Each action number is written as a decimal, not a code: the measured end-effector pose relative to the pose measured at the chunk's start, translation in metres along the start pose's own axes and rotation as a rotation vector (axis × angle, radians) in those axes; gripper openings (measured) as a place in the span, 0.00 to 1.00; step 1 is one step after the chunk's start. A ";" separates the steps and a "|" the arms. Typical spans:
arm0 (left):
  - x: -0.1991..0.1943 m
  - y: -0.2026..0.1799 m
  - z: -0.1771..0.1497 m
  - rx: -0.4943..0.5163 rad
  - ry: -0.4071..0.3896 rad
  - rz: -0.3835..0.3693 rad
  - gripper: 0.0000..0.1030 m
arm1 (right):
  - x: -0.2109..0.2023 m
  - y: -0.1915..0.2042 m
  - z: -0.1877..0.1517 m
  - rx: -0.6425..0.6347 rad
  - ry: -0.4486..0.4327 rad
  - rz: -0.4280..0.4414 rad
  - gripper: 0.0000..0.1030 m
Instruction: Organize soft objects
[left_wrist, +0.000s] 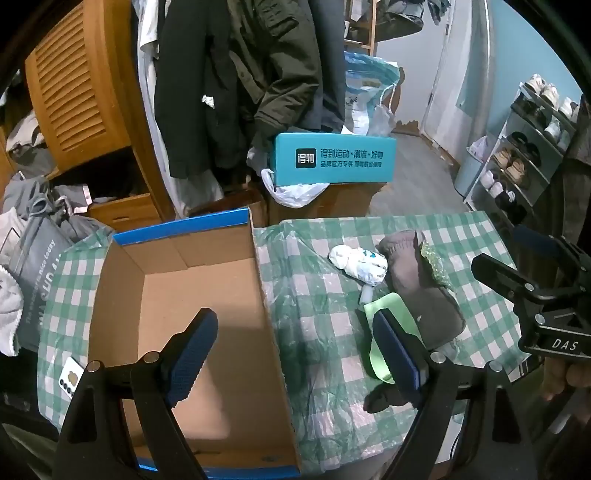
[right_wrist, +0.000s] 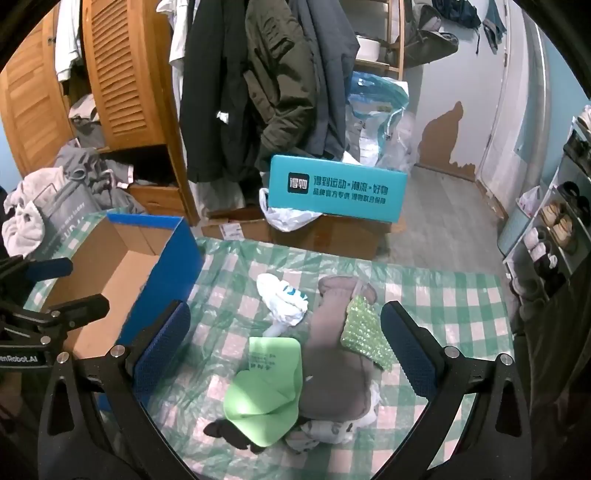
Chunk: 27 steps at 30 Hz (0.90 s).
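We judge the task barely begun: the cardboard box (left_wrist: 192, 314) at nine o'clock on the counter (right_wrist: 461, 317) holds nothing we can see. The soft things lie in a heap at its three o'clock: white bundle (right_wrist: 282, 299), brown garment (right_wrist: 340, 354), green pouch (right_wrist: 269, 391), sparkly green piece (right_wrist: 364, 338). Our left tool (left_wrist: 295, 354) gapes wide and empty over the box wall; our right tool (right_wrist: 284, 354) hangs wide above the heap, gripping nothing.
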<state>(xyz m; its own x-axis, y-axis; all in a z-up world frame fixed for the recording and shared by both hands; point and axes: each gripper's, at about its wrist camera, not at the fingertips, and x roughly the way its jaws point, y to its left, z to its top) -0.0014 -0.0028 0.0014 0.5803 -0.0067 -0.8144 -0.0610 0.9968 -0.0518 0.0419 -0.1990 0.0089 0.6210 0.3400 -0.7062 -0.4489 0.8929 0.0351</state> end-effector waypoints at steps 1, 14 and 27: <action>0.000 -0.001 0.000 0.001 -0.002 0.001 0.85 | 0.000 0.000 0.000 0.000 -0.001 0.000 0.98; 0.000 0.000 -0.001 0.010 0.001 -0.004 0.85 | 0.001 0.001 -0.001 0.000 0.002 -0.001 0.98; 0.003 -0.002 -0.006 0.013 0.018 -0.003 0.85 | 0.000 -0.002 0.000 0.000 0.004 -0.001 0.98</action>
<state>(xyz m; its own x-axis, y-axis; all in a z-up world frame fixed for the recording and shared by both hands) -0.0040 -0.0053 -0.0047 0.5655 -0.0110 -0.8247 -0.0483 0.9977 -0.0465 0.0424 -0.2009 0.0090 0.6189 0.3383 -0.7089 -0.4482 0.8932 0.0350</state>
